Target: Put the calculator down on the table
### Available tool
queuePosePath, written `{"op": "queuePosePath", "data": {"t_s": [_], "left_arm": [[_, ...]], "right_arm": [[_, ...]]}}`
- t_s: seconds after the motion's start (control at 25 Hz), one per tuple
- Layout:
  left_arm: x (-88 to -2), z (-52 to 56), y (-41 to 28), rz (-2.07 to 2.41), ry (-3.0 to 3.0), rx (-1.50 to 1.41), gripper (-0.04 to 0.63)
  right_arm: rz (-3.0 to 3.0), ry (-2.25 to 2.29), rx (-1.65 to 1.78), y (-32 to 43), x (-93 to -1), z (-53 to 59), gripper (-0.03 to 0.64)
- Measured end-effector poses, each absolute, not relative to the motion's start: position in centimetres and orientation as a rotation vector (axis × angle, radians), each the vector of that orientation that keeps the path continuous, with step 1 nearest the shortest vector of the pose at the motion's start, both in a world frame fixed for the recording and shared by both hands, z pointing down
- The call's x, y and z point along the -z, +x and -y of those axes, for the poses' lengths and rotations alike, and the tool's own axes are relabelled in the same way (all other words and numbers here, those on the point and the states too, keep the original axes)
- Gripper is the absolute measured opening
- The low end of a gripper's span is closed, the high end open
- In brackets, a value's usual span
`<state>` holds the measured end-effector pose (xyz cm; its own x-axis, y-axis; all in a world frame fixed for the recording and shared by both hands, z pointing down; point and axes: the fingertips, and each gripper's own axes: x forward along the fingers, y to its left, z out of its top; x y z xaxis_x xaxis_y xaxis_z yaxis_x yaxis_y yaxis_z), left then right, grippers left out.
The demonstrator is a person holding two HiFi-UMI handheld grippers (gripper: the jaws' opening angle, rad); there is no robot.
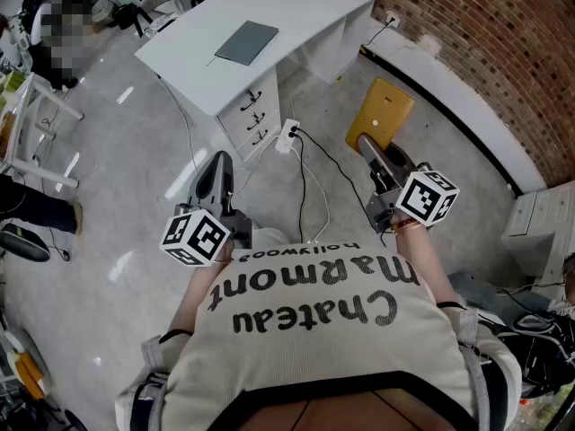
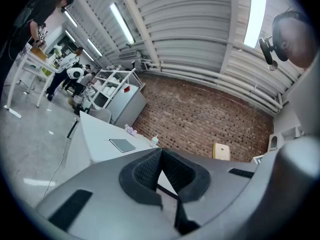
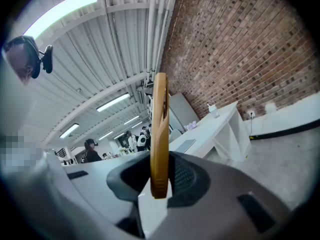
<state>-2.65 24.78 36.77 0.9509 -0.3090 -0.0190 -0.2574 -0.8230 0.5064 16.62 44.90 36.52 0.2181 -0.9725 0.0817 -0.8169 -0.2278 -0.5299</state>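
**Calculator gripped by one edge, table well ahead**

The yellow calculator looks like a thin, stiff, light slab with a smooth case, so an end edge is the best place to hold it. The right gripper clenches that edge, and the body sticks out beyond the pads. It is over the floor, well short of the white table's near corner. The left gripper has its jaws pressed together and empty.

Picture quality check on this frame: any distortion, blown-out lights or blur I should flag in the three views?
Head view: sharp, wide-angle bend at the edges, pale reflections on the floor. Left gripper view: fisheye with dark corners, bright panel blown out. Right gripper view: same fisheye, strip light overexposed, calculator edge-on, slightly soft.
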Motion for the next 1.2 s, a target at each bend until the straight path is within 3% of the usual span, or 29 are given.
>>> {"op": "queuePosePath", "data": {"t_s": [0.36, 1.2], "left_arm": [[-37.2, -19.6, -2.2, 0.423, 2.620, 0.117, 0.003], [-35.8, 5.6, -3.2, 0.564, 2.585, 0.183, 0.003]], "right_arm": [[-1.668, -2.109, 0.632, 17.2, -37.9, -38.9, 0.091], [-1.696, -1.944, 0.725, 19.4, -37.4, -10.8, 0.091]]}}
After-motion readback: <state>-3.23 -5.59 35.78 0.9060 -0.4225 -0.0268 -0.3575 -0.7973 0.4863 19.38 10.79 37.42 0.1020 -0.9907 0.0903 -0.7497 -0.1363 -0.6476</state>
